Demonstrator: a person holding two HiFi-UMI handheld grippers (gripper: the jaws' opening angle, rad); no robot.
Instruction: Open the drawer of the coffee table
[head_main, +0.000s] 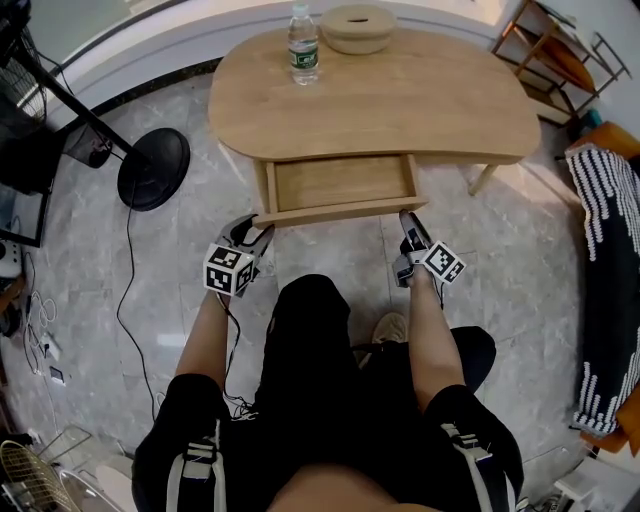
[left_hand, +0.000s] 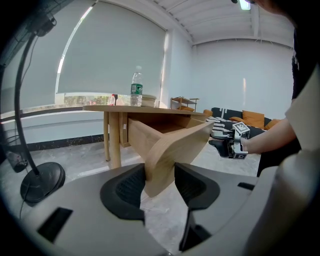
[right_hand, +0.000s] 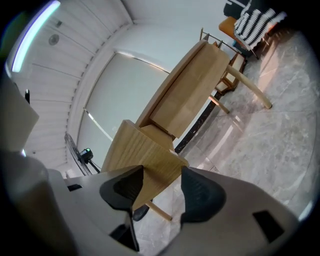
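Pale wood made up the coffee table, whose drawer stood pulled out from under the worktop toward the person. The drawer front ran its long axis left to right across the head view, its face turned toward the person's knees. The left gripper sat at the panel's left end; in the left gripper view its fingers stood fairly wide yet clamped that end's corner, wood touching both pads. The right gripper sat at the right end, its fingers likewise pinching the panel's corner. A water bottle and a wooden bowl stood just beside each other at the worktop's far edge.
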